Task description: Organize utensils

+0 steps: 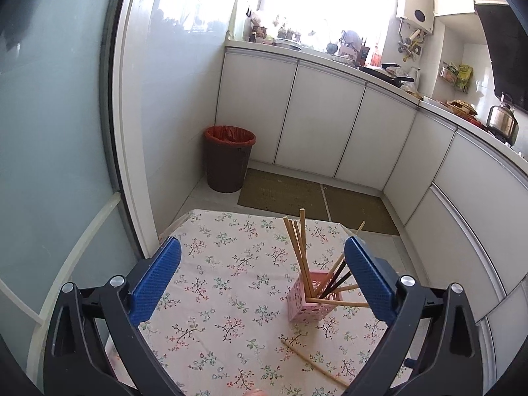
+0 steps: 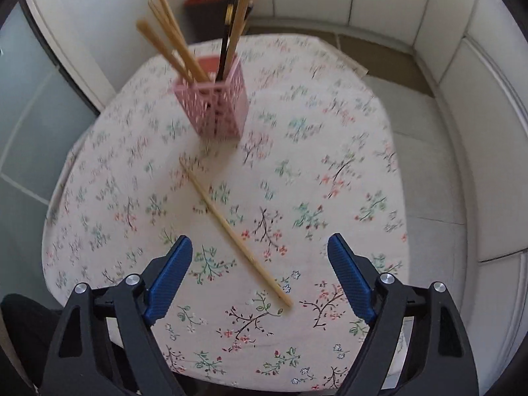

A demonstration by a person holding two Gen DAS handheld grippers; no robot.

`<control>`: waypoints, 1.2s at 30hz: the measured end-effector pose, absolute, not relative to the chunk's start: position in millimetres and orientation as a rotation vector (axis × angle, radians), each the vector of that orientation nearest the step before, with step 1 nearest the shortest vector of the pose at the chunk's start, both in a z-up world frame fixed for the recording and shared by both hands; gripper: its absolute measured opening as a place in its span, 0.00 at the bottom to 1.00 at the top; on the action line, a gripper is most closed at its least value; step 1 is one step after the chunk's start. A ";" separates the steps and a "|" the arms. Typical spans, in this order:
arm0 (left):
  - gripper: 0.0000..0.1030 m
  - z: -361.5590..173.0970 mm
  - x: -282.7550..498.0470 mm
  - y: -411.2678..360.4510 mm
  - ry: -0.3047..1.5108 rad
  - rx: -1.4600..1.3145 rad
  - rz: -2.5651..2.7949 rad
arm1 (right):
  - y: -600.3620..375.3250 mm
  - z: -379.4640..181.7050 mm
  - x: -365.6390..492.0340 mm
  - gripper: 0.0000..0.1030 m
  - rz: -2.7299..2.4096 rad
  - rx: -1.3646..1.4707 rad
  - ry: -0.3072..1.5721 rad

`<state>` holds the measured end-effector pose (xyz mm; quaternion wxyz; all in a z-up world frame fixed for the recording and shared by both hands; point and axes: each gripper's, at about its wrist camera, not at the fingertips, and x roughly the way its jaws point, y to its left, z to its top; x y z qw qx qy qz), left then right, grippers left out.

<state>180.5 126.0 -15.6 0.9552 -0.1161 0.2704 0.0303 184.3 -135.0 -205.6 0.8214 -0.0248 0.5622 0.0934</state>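
Note:
A pink perforated holder (image 1: 312,300) (image 2: 214,107) stands upright on the floral tablecloth (image 1: 214,280) (image 2: 330,181), filled with several wooden and dark chopsticks (image 1: 298,250) (image 2: 171,36). One wooden chopstick (image 1: 313,364) (image 2: 234,231) lies loose on the cloth, nearer than the holder. My left gripper (image 1: 262,247) is open and empty above the table, the holder near its right finger. My right gripper (image 2: 260,244) is open and empty, its fingers either side of the loose chopstick's near half, above it.
The small table ends close on all sides. A brown bin with a red liner (image 1: 229,158) stands on the floor beyond it, by white cabinets (image 1: 316,125). A cluttered counter (image 1: 379,69) runs along the back and right. A glass door (image 1: 49,132) is at left.

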 end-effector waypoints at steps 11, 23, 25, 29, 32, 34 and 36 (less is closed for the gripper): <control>0.93 -40.7 190.7 135.7 0.610 -0.251 0.059 | -66.0 -287.4 218.9 0.54 0.299 -0.093 1.298; 0.93 -39.3 187.6 146.5 0.612 -0.316 0.030 | -51.0 -276.7 171.4 0.51 0.326 -0.289 1.362; 0.93 -38.1 186.6 143.9 0.611 -0.308 0.024 | -28.8 -277.0 189.8 0.57 0.355 -0.296 1.381; 0.93 -36.8 183.7 149.7 0.608 -0.305 0.040 | 10.3 -288.3 222.1 0.44 0.369 -0.325 1.425; 0.93 -36.7 182.4 162.5 0.605 -0.332 0.057 | 32.6 -282.8 222.0 0.07 0.381 -0.384 1.404; 0.93 -37.6 181.9 170.3 0.605 -0.353 0.065 | 40.4 -276.5 213.4 0.06 0.395 -0.393 1.369; 0.93 -37.6 180.9 176.5 0.606 -0.376 0.065 | 36.4 -261.5 204.1 0.06 0.406 -0.330 1.302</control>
